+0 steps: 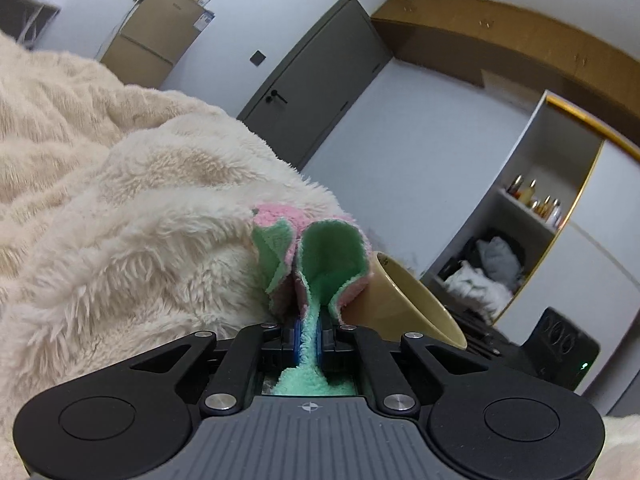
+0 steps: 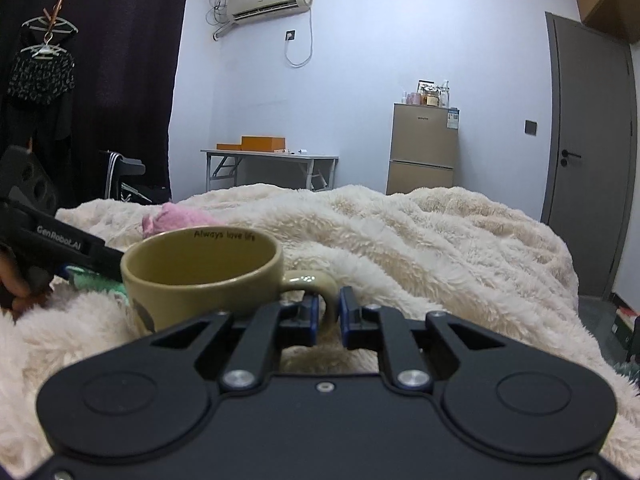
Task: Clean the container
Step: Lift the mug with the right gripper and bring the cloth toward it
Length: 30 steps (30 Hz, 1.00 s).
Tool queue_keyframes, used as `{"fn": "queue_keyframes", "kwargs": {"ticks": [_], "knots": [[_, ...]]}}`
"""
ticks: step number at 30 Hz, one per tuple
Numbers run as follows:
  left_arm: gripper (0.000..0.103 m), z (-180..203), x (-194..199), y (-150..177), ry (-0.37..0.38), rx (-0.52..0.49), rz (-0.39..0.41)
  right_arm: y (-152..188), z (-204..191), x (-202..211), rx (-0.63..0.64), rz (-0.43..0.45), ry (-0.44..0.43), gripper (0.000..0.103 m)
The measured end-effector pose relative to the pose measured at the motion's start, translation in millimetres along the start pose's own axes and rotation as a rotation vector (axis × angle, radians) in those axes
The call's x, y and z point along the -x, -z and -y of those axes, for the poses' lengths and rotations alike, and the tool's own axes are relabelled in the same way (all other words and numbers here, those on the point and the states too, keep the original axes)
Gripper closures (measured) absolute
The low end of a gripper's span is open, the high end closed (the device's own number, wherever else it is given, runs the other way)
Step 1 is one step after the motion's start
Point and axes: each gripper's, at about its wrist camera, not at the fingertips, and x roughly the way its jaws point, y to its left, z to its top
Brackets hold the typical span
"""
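We had the mug (image 2: 200, 276) sitting upright on the fluffy blanket (image 2: 400, 240), its mouth facing up and its handle (image 2: 316, 284) turned toward our right gripper (image 2: 328, 312). That gripper's jaws stood narrow on either side of the handle; whether they actually pinched it or only bracketed it, we could not tell, since a slim gap showed beside the right pad. Gripping there, we judged, would steady the mug on such a soft, uneven surface while the other hand worked.

Our left gripper (image 1: 308, 336) was clamped on a pink-and-green cloth (image 1: 316, 256), the folds bunched out ahead of the fingers like a pad, just beside the mug's outer wall and level with its rim. In the right view the left gripper lay low to the mug's left, the cloth partly hidden behind the mug.

The inside of the mug looked dry and plain apart from lettering under the rim. Such a scene would fit the cloth heading into the mug as well as the cloth coming away from a wiped mug.
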Motion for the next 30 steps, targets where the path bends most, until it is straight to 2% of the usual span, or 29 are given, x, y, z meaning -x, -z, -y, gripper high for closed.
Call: {"fn": "queue_keyframes", "kwargs": {"ticks": [4,7,8,10,17,20,21,23,25,30], "knots": [[0.1,20.5,17.0,-7.8,0.01,-0.056,0.058,1.7,-0.9,-2.1,0.012,0.0,0.002,0.091],[0.1,31.2,28.1,-14.6,0.045,-0.069,0.089,4.9,-8.0,0.0,0.014,-0.001,0.001,0.091],[0.1,34.0,31.1,-16.8,0.078,-0.063,0.092,4.9,-8.3,0.1,0.015,-0.001,0.001,0.091],[0.1,40.2,33.1,-17.4,0.051,-0.082,0.098,4.7,-8.9,-0.2,0.019,0.0,0.001,0.091],[0.099,30.0,28.0,-12.1,0.045,-0.033,0.075,4.4,-8.0,-2.1,0.015,-0.004,-0.001,0.091],[0.099,24.7,28.3,-8.3,0.002,-0.056,0.039,4.3,-7.8,-3.3,0.014,-0.006,-0.002,0.091],[0.099,24.5,22.6,-6.4,-0.035,-0.095,-0.006,4.3,-7.8,-3.7,0.013,-0.007,-0.002,0.091],[0.099,21.0,12.5,4.6,-0.066,-0.109,-0.035,4.3,-7.7,-4.5,0.012,-0.009,-0.002,0.091],[0.099,18.9,10.4,7.8,-0.067,-0.099,-0.034,4.2,-7.6,-5.3,0.011,-0.011,-0.002,0.091],[0.099,25.7,10.4,8.2,-0.092,-0.148,-0.044,4.2,-7.4,-7.4,0.009,-0.015,-0.003,0.091]]}}
